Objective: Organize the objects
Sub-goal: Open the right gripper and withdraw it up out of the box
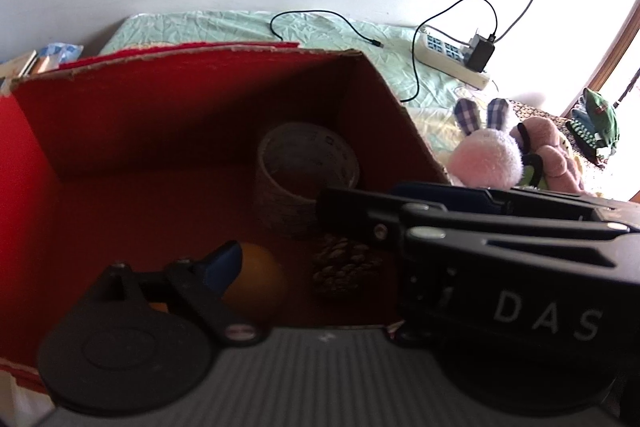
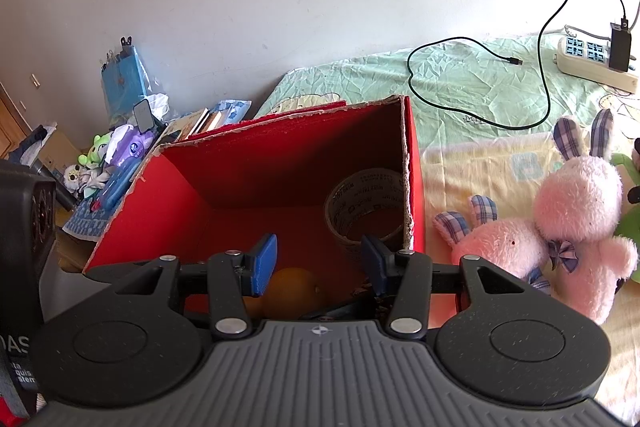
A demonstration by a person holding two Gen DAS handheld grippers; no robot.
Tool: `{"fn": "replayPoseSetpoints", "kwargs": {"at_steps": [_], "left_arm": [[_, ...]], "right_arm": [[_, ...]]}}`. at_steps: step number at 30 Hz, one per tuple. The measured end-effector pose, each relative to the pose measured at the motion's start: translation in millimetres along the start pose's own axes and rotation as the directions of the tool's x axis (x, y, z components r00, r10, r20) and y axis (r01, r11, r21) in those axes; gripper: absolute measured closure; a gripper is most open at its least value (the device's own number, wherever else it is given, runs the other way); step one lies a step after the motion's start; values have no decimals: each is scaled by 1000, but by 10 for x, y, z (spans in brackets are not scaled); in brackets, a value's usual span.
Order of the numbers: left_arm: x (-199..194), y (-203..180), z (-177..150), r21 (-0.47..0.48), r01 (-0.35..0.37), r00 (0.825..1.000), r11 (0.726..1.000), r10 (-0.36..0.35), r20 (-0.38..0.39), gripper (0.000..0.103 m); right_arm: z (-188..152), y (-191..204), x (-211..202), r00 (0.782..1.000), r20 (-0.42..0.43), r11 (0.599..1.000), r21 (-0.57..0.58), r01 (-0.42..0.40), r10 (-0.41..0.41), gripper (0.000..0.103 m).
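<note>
Both hand-held grippers hover over a red box (image 2: 248,171) on the bed (image 2: 472,95).
Inside lie a tape roll (image 2: 366,205), an orange (image 1: 256,281) and a pine cone (image 1: 344,269). Left hand-held gripper (image 1: 280,259) stands wide, empty; right hand-held gripper (image 2: 318,263) half-wide, gripping nothing. Pink plush rabbits (image 2: 576,211) lie beside the box.

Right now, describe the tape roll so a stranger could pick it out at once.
Find the red cardboard box on the bed. Look at its floor, in the far right corner against the right wall: the tape roll sits there. Unlike the orange and the pine cone nearer the grippers, it is a hollow printed ring.
</note>
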State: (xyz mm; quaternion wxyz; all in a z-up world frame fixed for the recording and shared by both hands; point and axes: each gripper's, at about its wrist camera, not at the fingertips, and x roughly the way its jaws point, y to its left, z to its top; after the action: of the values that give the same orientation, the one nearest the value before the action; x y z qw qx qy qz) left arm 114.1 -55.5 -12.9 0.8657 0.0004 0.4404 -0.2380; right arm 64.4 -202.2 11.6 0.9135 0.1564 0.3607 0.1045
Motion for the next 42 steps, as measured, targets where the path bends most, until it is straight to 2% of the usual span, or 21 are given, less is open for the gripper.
{"fn": "replayPoseSetpoints", "kwargs": {"at_steps": [10, 23, 35, 42], "left_arm": [[-7, -20, 16, -4, -53, 999, 999, 53, 3, 9], [-59, -50, 23, 6, -84, 996, 996, 84, 2, 9], [-245, -148, 8, 40, -125, 992, 991, 124, 36, 9], [-373, -158, -24, 23, -170, 984, 985, 169, 59, 9]], "right_arm": [[-2, 2, -14, 1000, -1, 1000, 0, -3, 3, 54], [-26, 14, -62, 1000, 4, 999, 33, -9, 9, 53], [-61, 61, -207, 999, 35, 999, 52, -2, 0, 53], [-98, 51, -282, 999, 31, 996, 83, -31, 28, 53]]}}
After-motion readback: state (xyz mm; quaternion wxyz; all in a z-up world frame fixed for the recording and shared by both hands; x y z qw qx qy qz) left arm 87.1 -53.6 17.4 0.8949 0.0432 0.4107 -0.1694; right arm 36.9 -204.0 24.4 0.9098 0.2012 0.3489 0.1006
